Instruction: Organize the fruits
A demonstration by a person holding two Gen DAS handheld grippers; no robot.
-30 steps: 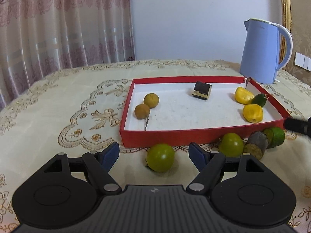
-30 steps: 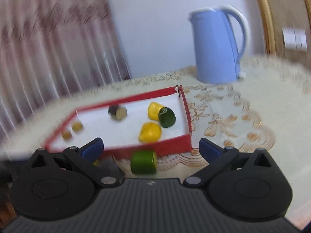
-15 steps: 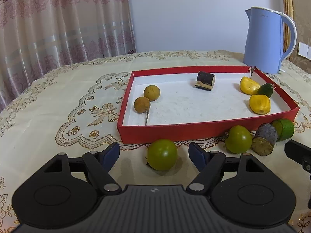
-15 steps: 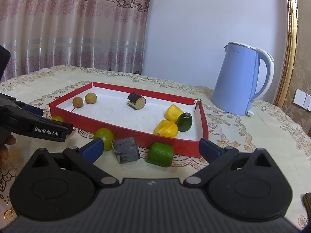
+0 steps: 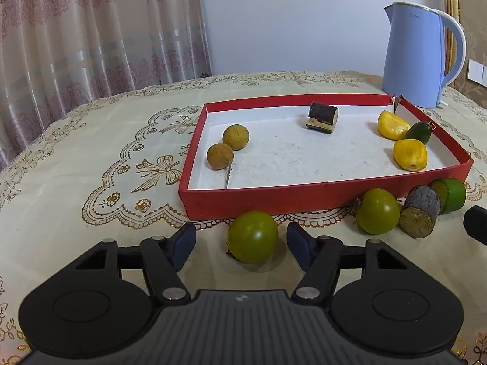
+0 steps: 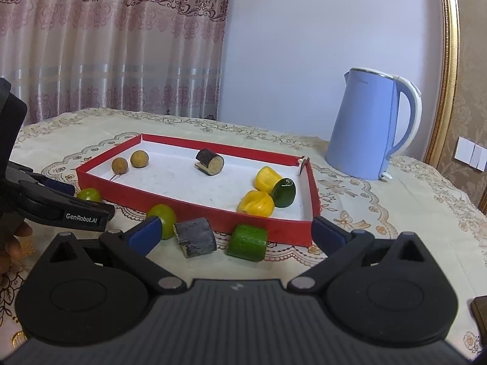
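Now | left claw (image 5: 242, 240) closing round green fruit (image 5: 253, 236), untouched | right claw (image 6: 232, 231) spread | "GenRobot.AI"

Red tray (image 5: 319, 200) with white floor, pale blue kettle (image 5: 414, 57), cream tablecloth (image 5: 91, 140) with gold lace pattern.

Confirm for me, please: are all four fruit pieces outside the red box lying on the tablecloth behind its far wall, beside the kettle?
Not quite. The four pieces outside the red box lie on the tablecloth in front of its near wall, away from the kettle, as the left wrist view shows: two green round fruits, a dark cut chunk and a green cut piece.
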